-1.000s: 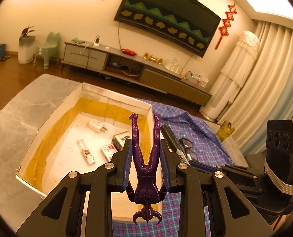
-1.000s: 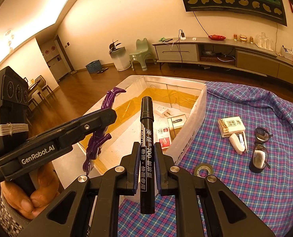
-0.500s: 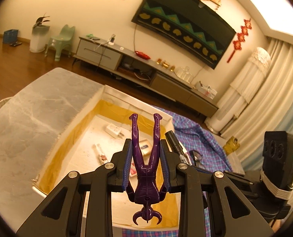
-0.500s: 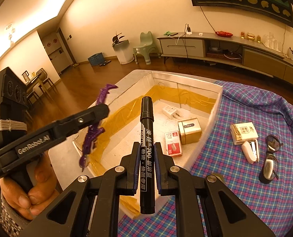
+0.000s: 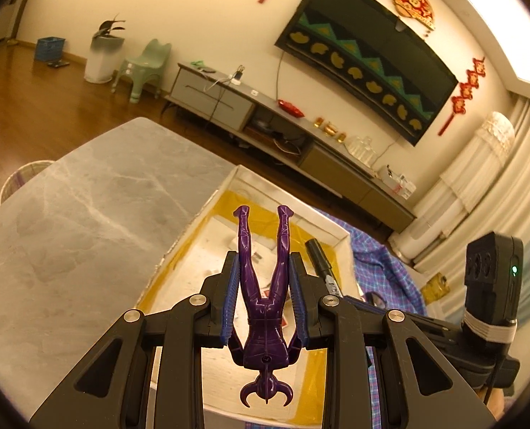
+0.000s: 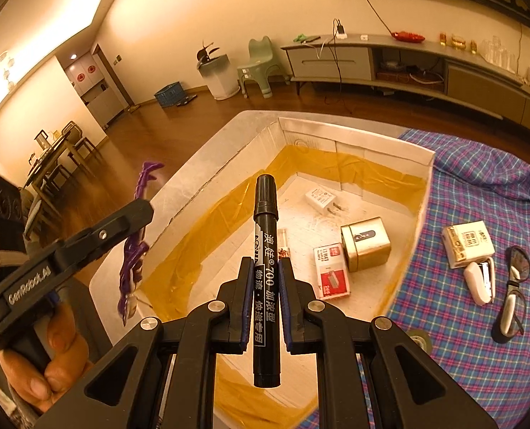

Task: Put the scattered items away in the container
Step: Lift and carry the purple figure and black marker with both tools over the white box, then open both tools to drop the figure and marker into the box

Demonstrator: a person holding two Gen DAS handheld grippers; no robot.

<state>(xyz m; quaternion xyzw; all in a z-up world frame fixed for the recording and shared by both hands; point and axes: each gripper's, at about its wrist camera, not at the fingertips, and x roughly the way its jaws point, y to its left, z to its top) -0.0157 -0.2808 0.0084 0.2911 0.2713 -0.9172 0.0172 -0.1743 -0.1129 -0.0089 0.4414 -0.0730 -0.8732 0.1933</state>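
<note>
While left gripper [image 5: 263,286] clamps glossy purple figurine [image 5: 265,307] upside-down, right gripper [image 6: 266,286] pinches black marker [image 6: 266,279].

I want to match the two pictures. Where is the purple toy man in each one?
Left wrist view: purple figure bottom centre, upside down in the left hand-held gripper.
Right wrist view: far left, outside the box.
Shared landmark: white box.

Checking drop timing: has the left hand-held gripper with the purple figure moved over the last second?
Yes. The left hand-held gripper, gripping the purple figure, has swung left across the white box toward the marble table.
</note>
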